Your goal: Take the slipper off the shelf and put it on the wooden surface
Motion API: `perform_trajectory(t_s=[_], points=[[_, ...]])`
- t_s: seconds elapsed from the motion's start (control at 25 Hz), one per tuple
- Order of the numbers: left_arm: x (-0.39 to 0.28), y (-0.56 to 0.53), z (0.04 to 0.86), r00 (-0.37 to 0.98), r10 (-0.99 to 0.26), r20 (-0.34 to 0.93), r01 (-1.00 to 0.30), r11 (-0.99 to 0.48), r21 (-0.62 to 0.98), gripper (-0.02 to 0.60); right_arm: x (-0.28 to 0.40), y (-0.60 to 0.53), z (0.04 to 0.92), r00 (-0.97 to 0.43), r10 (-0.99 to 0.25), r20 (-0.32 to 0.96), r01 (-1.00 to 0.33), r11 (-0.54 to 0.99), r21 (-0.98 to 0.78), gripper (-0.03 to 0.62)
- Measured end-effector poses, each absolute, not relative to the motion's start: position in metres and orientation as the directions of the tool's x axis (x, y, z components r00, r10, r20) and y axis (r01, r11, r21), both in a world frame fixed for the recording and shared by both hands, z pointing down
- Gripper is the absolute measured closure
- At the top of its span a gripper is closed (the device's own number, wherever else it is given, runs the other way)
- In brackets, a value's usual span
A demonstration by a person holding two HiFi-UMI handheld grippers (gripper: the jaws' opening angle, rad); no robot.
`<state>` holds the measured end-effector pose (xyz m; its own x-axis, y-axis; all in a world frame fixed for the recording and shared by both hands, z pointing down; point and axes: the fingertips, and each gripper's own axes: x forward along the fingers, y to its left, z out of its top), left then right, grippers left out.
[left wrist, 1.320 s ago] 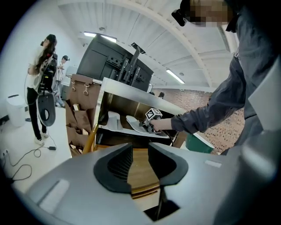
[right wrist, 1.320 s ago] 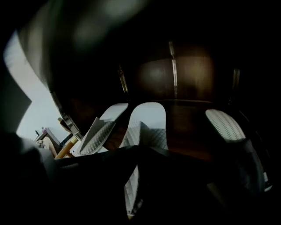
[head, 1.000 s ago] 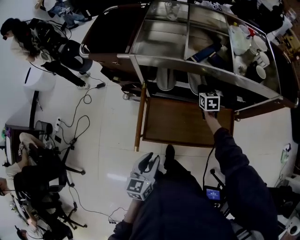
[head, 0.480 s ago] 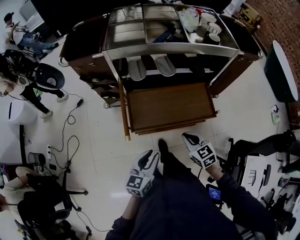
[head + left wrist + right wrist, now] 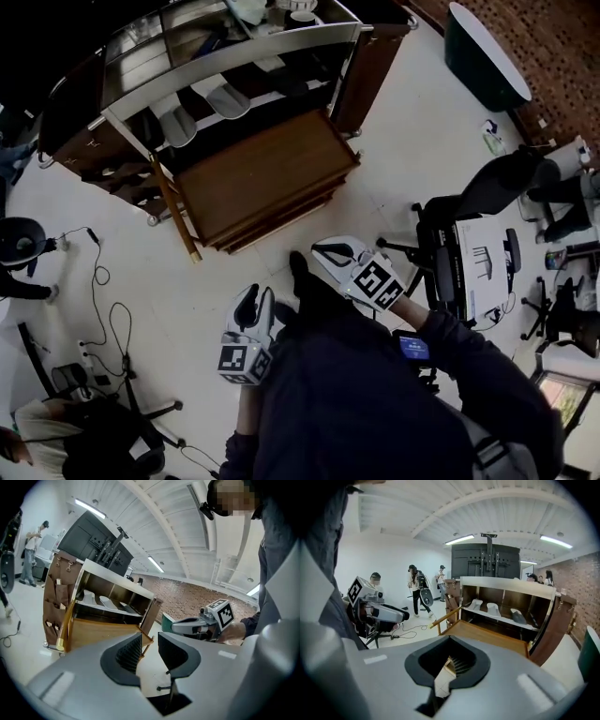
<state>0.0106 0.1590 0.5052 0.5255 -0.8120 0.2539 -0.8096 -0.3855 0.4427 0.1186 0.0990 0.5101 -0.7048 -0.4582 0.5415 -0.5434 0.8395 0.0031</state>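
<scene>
On the steel-framed shelf point(image 5: 234, 56), pale rounded slippers point(image 5: 176, 127) lie above the flat wooden surface point(image 5: 262, 173); the left gripper point(image 5: 255, 300) gapes empty, and the right gripper point(image 5: 330, 251) is clenched on nothing.

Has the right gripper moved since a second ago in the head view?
Yes. The right gripper has pulled back from the shelf, across the wooden surface, to the person's side of it, shut and empty.

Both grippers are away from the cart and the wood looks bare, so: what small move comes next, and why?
Probably open the right gripper and bring it toward the shelf. Its fingers are closed on nothing, the pale slippers lie on the shelf, and the wooden surface holds no slipper yet.
</scene>
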Motion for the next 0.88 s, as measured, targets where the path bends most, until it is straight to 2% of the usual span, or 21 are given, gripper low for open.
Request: perform_trajectory(t_s=[0.88], points=[[0.024, 0.182, 0.489, 0.556, -0.796, 0.239, -0.805, -0.443, 0.395, 0.454, 0.075, 0.143, 0.492, -0.794, -0.326, 0.514, -0.388, 0.921, -0.015, 0.594]])
